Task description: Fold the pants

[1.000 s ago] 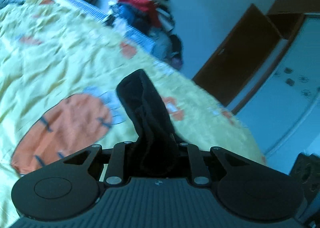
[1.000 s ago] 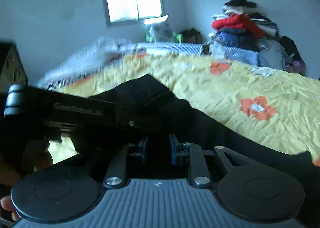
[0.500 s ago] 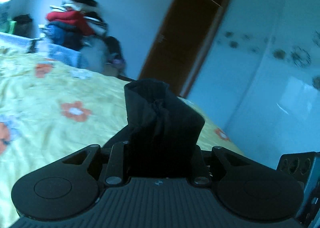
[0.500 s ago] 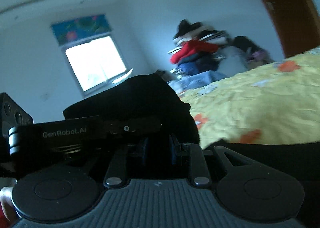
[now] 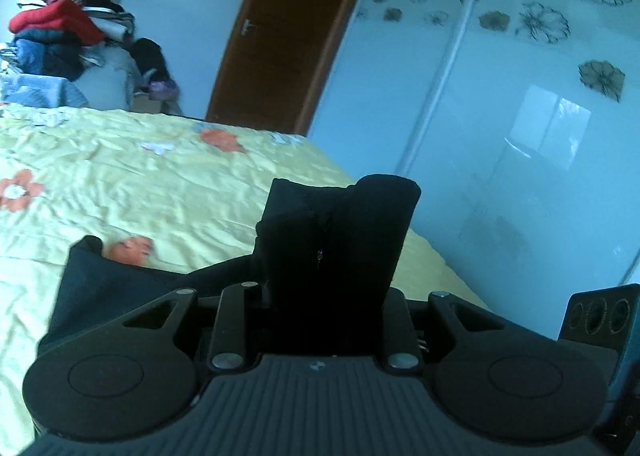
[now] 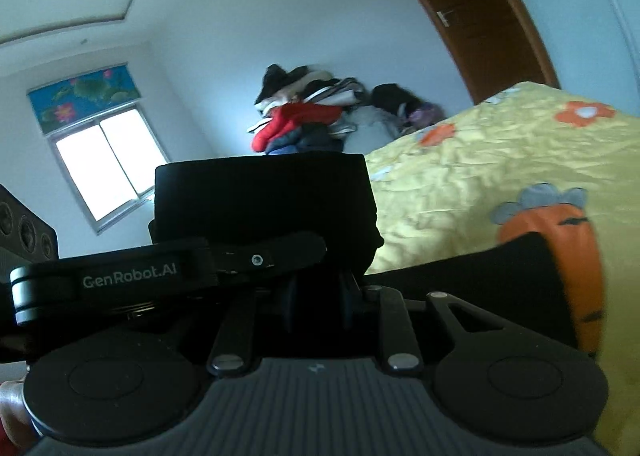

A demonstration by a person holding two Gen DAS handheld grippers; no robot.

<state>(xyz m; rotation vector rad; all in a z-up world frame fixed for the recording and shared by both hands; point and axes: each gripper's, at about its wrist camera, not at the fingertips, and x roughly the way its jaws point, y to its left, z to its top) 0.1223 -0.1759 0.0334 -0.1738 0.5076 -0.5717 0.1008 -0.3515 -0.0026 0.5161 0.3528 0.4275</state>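
The black pants point(image 5: 336, 240) are held up above the yellow bed cover point(image 5: 120, 184). My left gripper point(image 5: 324, 296) is shut on a bunched fold of them that stands up between its fingers; more black cloth point(image 5: 112, 284) trails down to the left. My right gripper point(image 6: 316, 296) is shut on another edge of the pants point(image 6: 264, 208), which stands up in front of it, with a further part point(image 6: 480, 280) draped over the bed point(image 6: 460, 184) at right. The left gripper's body point(image 6: 160, 276) crosses just in front of the right one.
A pile of clothes point(image 5: 64, 32) is heaped by the far wall beyond the bed. A brown door point(image 5: 288, 28) and a white flowered wardrobe point(image 5: 500, 96) stand at right. A window point(image 6: 104, 168) is on the far wall.
Both grippers have risen and tilted upward with the pants, lifting the cloth off the bed. The views swung from the bed surface toward the walls and door.
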